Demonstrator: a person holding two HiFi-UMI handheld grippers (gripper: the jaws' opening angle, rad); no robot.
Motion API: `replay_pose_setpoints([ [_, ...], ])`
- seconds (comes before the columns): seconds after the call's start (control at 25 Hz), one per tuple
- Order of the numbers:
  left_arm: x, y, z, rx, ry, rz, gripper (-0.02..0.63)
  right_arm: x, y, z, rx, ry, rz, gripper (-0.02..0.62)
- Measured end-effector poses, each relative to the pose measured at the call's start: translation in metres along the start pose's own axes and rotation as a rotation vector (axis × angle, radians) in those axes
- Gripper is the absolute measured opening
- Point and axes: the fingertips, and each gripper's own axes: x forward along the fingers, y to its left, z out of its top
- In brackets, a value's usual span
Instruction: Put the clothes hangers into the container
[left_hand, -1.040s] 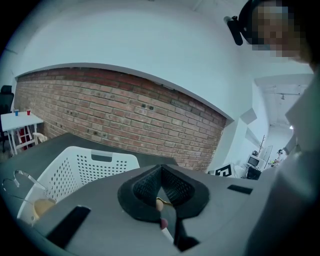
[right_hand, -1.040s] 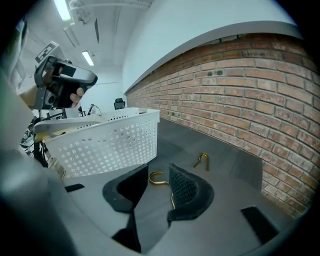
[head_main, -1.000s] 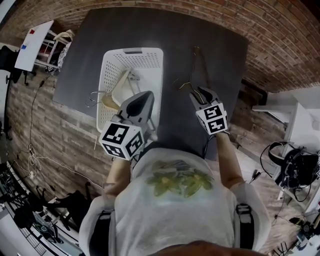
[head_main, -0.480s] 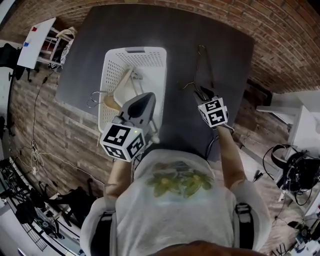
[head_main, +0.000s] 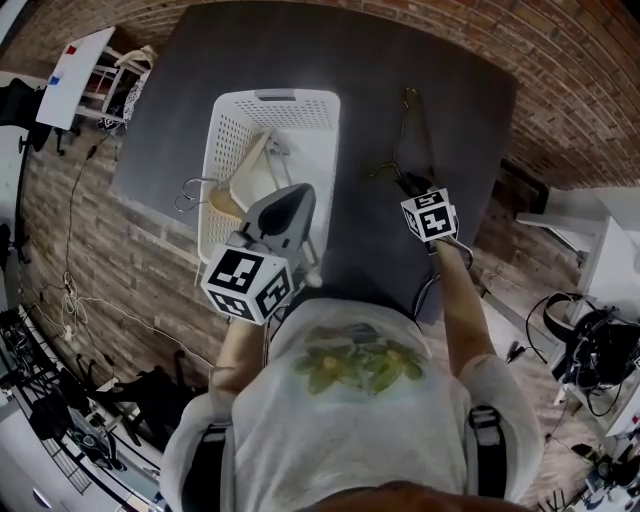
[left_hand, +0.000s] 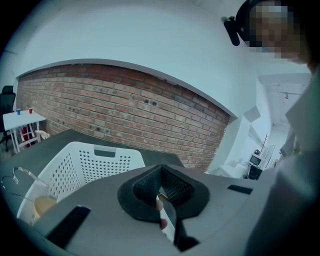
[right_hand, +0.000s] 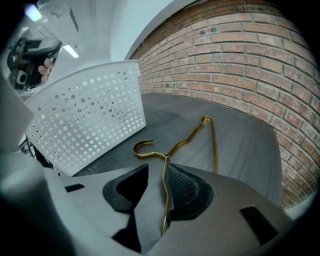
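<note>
A thin gold wire hanger (head_main: 412, 130) lies on the dark table (head_main: 360, 70), to the right of the white perforated basket (head_main: 222, 120). My right gripper (head_main: 403, 183) is low over the hanger's near end and open. In the right gripper view one arm of the gold hanger (right_hand: 192, 131) runs between the jaws of that gripper (right_hand: 159, 170), close to the right pad (right_hand: 182, 187). A wooden hanger (head_main: 238, 178) leans in the basket, its metal hook (head_main: 185, 195) over the left rim. My left gripper (head_main: 297, 192) hovers over the basket's near end, shut, with nothing I can make out between its pads.
The basket (right_hand: 85, 120) stands close to the left of the gold hanger. The table's right edge (head_main: 495, 150) lies just beyond the hanger. A brick wall and brick floor surround the table. A small white table (head_main: 75, 75) stands at the far left.
My right gripper has come down onto the gold hanger's near end, and its marker cube looks smaller in the head view. The left gripper has stayed over the basket.
</note>
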Motion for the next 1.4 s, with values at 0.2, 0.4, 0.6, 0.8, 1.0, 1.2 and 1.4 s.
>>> replay_pose_setpoints([
  [0.2, 0.0, 0.001, -0.001, -0.005, 0.002, 0.001, 0.029, 0.01, -0.003, -0.01, 0.035, 0.032, 0.016, 0.135],
  [0.4, -0.001, 0.003, -0.002, -0.008, 0.001, 0.005, 0.029, 0.021, -0.006, -0.017, 0.038, 0.063, -0.004, 0.109],
  [0.6, 0.0, 0.004, -0.003, -0.013, 0.002, 0.007, 0.029, 0.028, -0.011, -0.026, 0.04, 0.093, -0.035, 0.075],
  [0.8, 0.001, 0.004, -0.006, -0.016, 0.001, 0.009, 0.029, 0.029, -0.012, -0.027, 0.028, 0.074, -0.04, 0.071],
  [1.0, -0.001, 0.001, -0.004, -0.011, -0.011, 0.005, 0.029, 0.029, -0.003, -0.026, -0.074, 0.098, -0.036, 0.041],
  [1.2, -0.007, 0.001, -0.002, -0.012, -0.025, 0.008, 0.029, 0.025, -0.001, -0.022, -0.035, 0.072, -0.04, 0.038],
  [1.4, -0.016, 0.0, -0.002, -0.017, -0.036, 0.016, 0.029, 0.009, 0.002, -0.009, 0.02, 0.012, -0.038, 0.038],
])
